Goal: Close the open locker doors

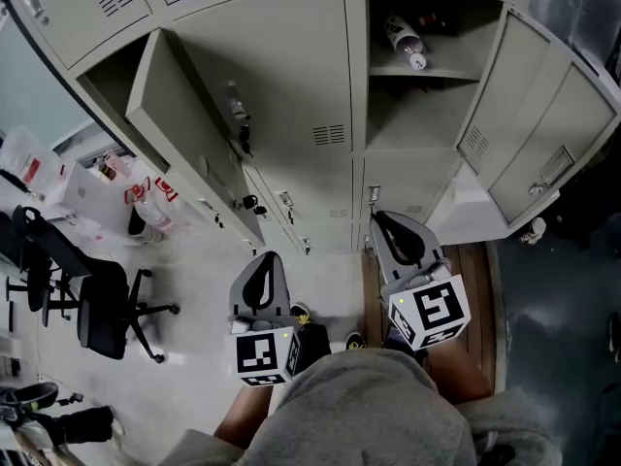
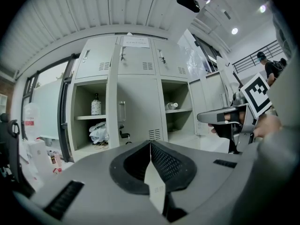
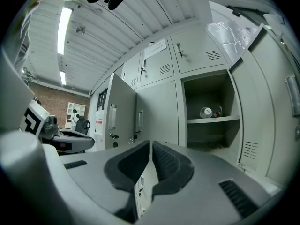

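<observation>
A bank of beige lockers faces me. One door (image 1: 184, 134) on the left stands swung out, and its compartment (image 2: 91, 121) holds an upright bottle (image 2: 96, 106) and a plastic bag (image 2: 99, 132). A second door (image 1: 543, 134) stands open on the right, its shelf carrying a bottle (image 1: 406, 39) on its side. Between them the middle door (image 1: 281, 66) is closed. My left gripper (image 1: 260, 256) is shut and empty, held short of the lockers. My right gripper (image 1: 388, 216) is likewise shut on nothing, level with the open right compartment (image 3: 208, 111). Neither touches a door.
A black office chair (image 1: 107, 309) stands on the floor at the left, with bags and bottles (image 1: 146, 197) beside the lockers. Lower locker doors with keys (image 1: 252, 202) sit below. A wooden floor strip (image 1: 475, 299) runs under the right gripper. A person (image 2: 271, 69) stands far off.
</observation>
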A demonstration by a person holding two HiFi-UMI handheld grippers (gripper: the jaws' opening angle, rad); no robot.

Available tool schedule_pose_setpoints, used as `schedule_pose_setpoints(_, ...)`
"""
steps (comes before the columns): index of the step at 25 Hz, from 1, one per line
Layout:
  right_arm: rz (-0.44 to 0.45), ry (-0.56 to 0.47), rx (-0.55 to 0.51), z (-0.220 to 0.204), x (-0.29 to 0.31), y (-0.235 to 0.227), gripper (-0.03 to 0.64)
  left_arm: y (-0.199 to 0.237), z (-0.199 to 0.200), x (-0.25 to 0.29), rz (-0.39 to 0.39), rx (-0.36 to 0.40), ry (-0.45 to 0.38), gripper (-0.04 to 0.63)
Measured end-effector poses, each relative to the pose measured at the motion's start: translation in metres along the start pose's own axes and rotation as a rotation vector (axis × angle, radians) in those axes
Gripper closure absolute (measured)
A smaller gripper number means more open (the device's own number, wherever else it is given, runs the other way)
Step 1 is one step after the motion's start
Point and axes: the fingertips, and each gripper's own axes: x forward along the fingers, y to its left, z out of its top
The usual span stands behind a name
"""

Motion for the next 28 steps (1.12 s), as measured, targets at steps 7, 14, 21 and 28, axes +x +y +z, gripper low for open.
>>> schedule_pose_setpoints(7,0.042,-0.005,0.008,-0.002,0.006,0.009,0.574,0.001,0.004,0.006,0.008,0.010,-0.005,0.566)
schedule_pose_setpoints(14,0.148,-0.008,0.002,-0.002,0.026,0.037,0.574,0.025,0.005,0.015,0.088,0.029,-0.001,0.454)
schedule_pose_setpoints(21,0.174,0.001,-0.001,-0.005,0.041,0.049,0.574,0.051,0.003,0.032,0.171,0.053,0.026,0.423)
schedule_pose_setpoints(28,0.174,0.011,0.002,-0.008,0.052,0.050,0.574,0.064,0.003,0.034,0.219,0.050,0.019,0.423)
